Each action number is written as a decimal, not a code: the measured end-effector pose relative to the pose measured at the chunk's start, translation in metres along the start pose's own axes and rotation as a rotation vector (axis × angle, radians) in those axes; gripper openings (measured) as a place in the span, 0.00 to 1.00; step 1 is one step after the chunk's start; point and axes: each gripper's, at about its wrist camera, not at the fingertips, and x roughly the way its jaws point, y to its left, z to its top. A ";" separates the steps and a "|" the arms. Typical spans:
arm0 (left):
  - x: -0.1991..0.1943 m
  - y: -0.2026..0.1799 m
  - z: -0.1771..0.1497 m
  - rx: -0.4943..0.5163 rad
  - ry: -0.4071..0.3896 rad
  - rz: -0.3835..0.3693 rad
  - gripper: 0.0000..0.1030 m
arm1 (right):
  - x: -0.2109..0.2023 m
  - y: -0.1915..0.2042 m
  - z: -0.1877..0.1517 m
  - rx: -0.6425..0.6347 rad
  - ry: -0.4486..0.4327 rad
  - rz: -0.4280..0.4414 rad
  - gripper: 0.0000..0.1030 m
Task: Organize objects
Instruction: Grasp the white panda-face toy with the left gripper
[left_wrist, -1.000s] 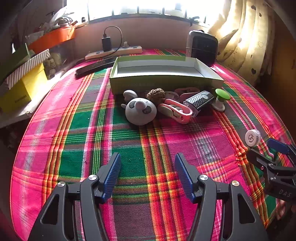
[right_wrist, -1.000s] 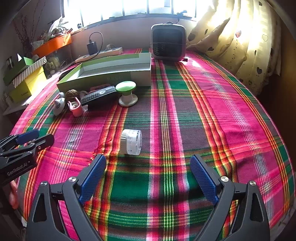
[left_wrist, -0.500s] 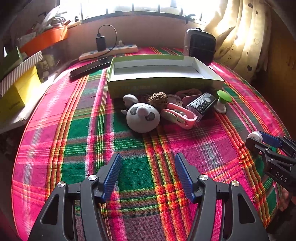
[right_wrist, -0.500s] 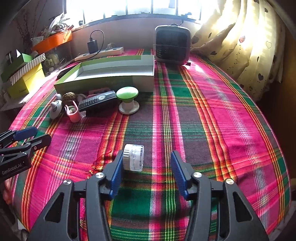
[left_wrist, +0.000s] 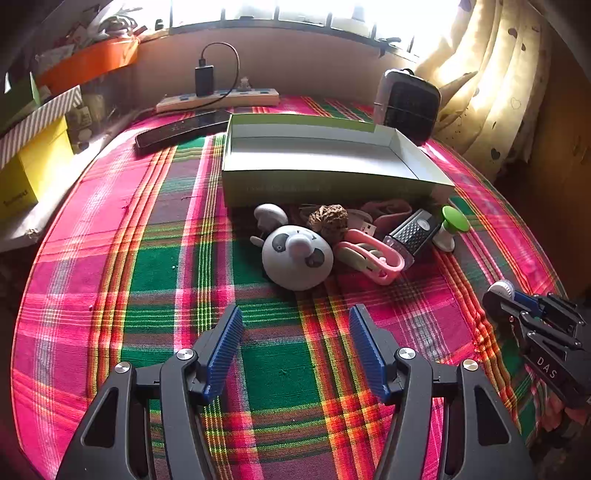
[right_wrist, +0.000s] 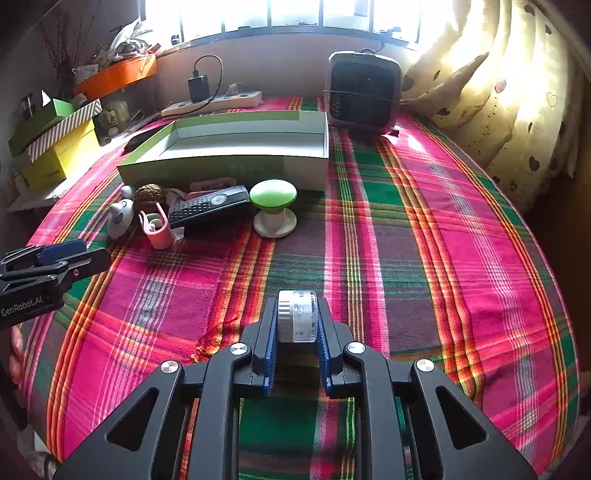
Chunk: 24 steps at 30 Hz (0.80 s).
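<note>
Left wrist view: my left gripper (left_wrist: 295, 345) hovers with its fingers spread and empty over the plaid cloth (left_wrist: 110, 258), the panda toy (left_wrist: 297, 256) just beyond. Right wrist view: my right gripper (right_wrist: 297, 317), its jaws just closed, clamps the small white jar (right_wrist: 297, 315) near the table's front edge, the green box (right_wrist: 229, 166) far behind.

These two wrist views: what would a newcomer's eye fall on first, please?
The loud pink-and-green plaid cloth covers the whole table. In front, the right gripper is shut on a small white jar. Beyond it, an empty green box has a panda toy among the clutter before it.
</note>
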 end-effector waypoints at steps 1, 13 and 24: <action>0.001 0.002 0.002 -0.006 0.002 -0.004 0.58 | 0.001 0.000 0.003 -0.002 -0.002 0.003 0.19; 0.020 0.014 0.028 -0.042 0.015 -0.045 0.58 | 0.011 0.002 0.019 -0.008 -0.008 0.020 0.19; 0.026 0.014 0.038 -0.058 0.017 -0.053 0.47 | 0.016 0.001 0.023 0.004 0.011 0.034 0.19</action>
